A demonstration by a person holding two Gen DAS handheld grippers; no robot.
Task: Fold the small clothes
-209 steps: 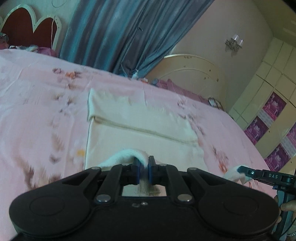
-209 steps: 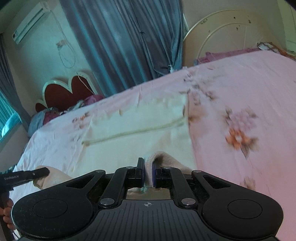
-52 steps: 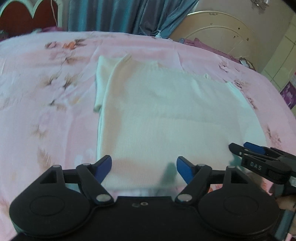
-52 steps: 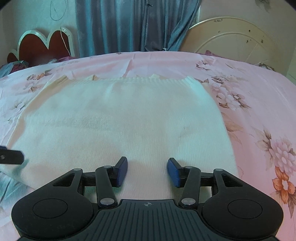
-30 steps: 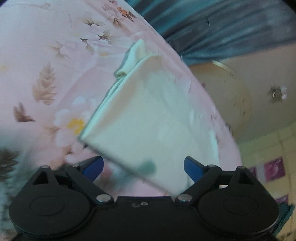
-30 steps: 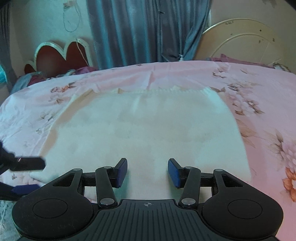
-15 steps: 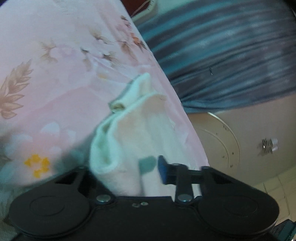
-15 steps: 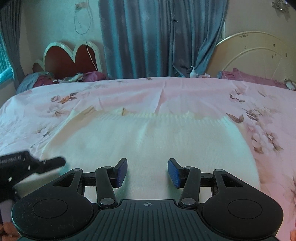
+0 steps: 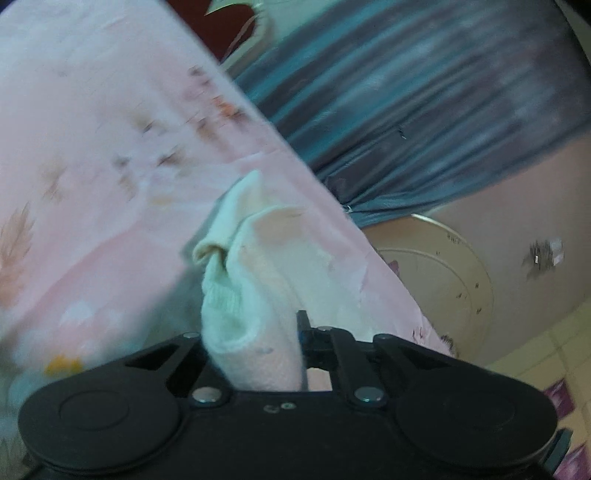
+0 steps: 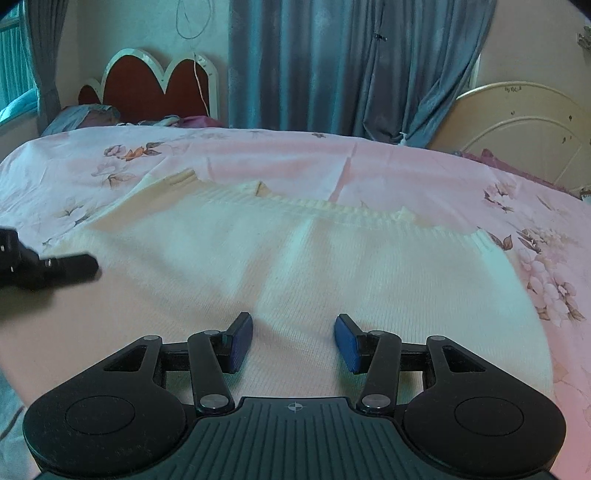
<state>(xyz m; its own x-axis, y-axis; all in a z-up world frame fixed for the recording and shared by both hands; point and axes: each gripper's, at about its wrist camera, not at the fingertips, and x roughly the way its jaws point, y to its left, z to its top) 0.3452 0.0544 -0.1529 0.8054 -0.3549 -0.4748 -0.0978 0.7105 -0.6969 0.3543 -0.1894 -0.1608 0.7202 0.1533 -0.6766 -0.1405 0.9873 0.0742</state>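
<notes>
The left gripper (image 9: 258,343) is clamped on a bunched corner of the cream knitted sweater (image 10: 332,273), which lies on the pink floral bedsheet (image 10: 406,173). The right gripper (image 10: 293,341) hovers half-open over its near edge, gripping nothing. I'd pinch that edge before lifting so both corners fold over evenly.

The knitted garment (image 10: 332,266) is cream-white, with a ribbed band of the same colour along its far edge. It lies on a pale pink bedsheet (image 10: 388,162) printed with scattered flowers and leaves in brown, orange and mauve. The curtains (image 10: 314,62) are grey-blue with a faint sheen. The headboard (image 10: 155,85) is dark red with a white scalloped border. The right tool (image 10: 293,341) is black with 2 blue pads (image 10: 240,343). The left tool (image 9: 258,354) is black too. The wall (image 10: 129,29) is beige.
</notes>
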